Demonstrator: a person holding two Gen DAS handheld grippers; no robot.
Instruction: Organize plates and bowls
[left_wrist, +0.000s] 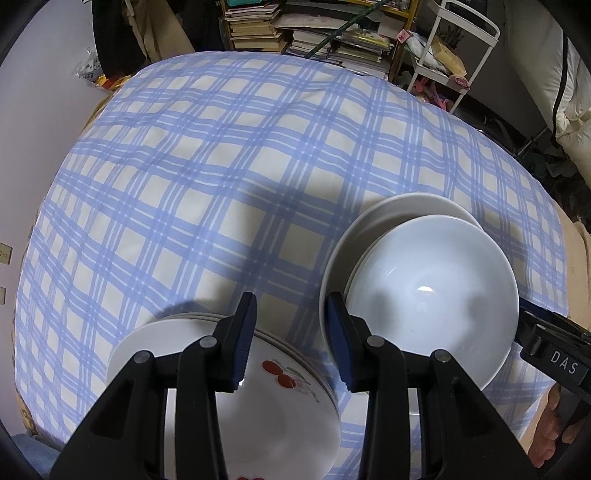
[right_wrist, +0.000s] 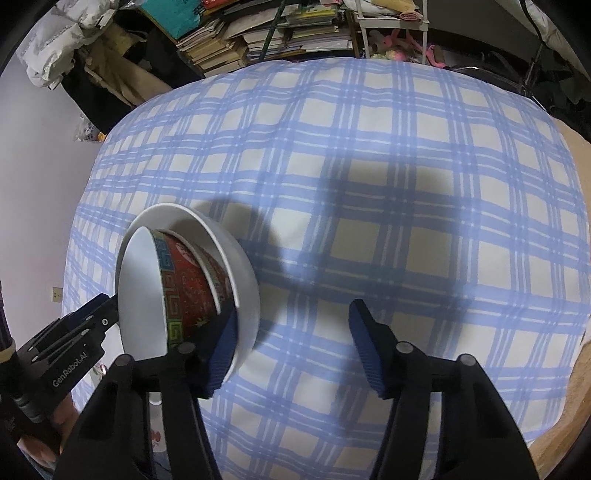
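Bowls are nested on the right side of the checked tablecloth (left_wrist: 258, 147): a red patterned bowl (right_wrist: 192, 291) sits tilted inside a bigger white bowl (right_wrist: 236, 266), and from the left wrist view you mostly see its pale inside. Plate stack (left_wrist: 280, 406) w/ the cherry print on top sits just beside them, nearer the person.

Left gripper (left_wrist: 291, 343) hangs over the gap between the stacks, fingers at a narrow-ish gap w/ nothing clamped. The right-hand pad looks close to the outer bowl's rim, but I can't tell if it touches.

Right gripper (right_wrist: 291, 350) is half open, only cloth between the jaws. Its left finger (right_wrist: 225, 354) is right against the outside of the white bowl's rim; touching or just overlapping in view, can't say.

My read: stacking looks mostly done, bowls w/ bowls, plates w/ plates, and this is the tidy-up bit, prob straightening that tilted bowl or nudging the bowl stack into place. No loose dishes visible elsewhere on the cloth.

Next move imo: get a rim properly between one pair of pads, or push gently from the side. The bowl is leaning, so a shove could rock it. Go slow, keep the other gripper clear of the plates.
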